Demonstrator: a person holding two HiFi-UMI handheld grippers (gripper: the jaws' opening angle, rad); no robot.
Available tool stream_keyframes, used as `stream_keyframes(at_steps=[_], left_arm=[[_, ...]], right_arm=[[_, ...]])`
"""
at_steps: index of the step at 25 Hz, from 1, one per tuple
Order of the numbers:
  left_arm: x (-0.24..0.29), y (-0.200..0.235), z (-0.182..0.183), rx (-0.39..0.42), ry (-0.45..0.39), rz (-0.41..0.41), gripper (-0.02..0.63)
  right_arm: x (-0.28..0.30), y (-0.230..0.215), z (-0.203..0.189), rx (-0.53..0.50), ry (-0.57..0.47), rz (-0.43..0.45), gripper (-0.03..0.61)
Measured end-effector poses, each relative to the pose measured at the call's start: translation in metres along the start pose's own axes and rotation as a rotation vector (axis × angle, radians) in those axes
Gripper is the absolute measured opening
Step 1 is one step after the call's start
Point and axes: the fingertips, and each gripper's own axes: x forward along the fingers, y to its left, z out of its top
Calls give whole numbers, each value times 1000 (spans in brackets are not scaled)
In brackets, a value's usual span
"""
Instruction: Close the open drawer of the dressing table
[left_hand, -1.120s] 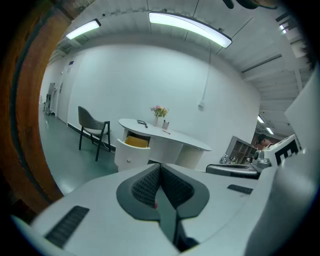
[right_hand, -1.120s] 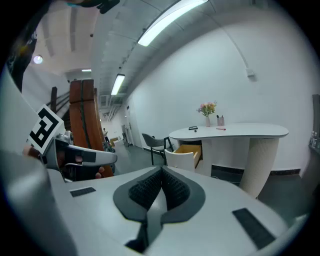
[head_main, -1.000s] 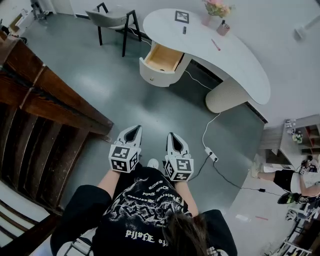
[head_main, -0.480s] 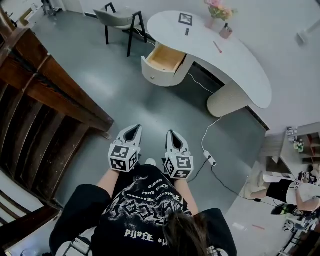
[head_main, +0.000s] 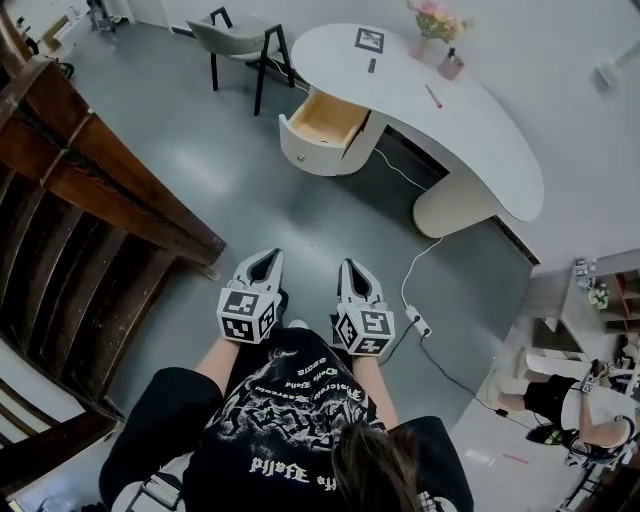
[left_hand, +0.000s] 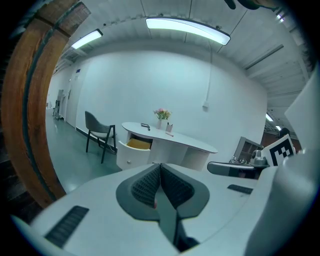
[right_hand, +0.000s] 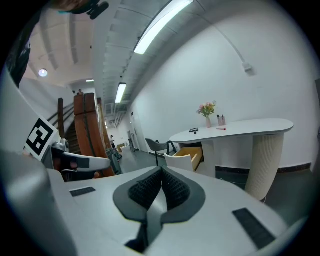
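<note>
The white curved dressing table (head_main: 470, 110) stands across the floor at the top of the head view, with its drawer (head_main: 322, 128) pulled out and the wooden inside showing. Both gripper views see that open drawer (left_hand: 134, 145) (right_hand: 191, 157) far ahead. My left gripper (head_main: 266, 263) and right gripper (head_main: 350, 270) are held side by side close to my body, well short of the table. Both are shut with nothing between the jaws (left_hand: 160, 167) (right_hand: 161, 172).
A grey chair (head_main: 232, 40) stands left of the table. A dark wooden staircase rail (head_main: 90, 180) runs along the left. A white cable with a power strip (head_main: 418, 320) lies on the floor right of my grippers. A flower vase (head_main: 432, 28) and small items sit on the tabletop.
The table and drawer have shifted slightly in the head view as I moved across the floor. Both grippers stay shut and side by side.
</note>
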Motion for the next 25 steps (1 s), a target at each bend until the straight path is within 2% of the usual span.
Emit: stream_keyframes(at_steps=[4,8,14,25], left_arm=[[17,11,-1,-10,5,3,25],[41,27,7,-13,4,-8,25],[82,62,29,-17,25,-33,25],[169,123,66,35,83,-129,25]], right_arm=[[12,-6,-6,0,20,11,26],[37,-18,-4,14,29,-14,26],[87,-27,21,10,26,-62,26],[184,-40,50,45,43,-140,26]])
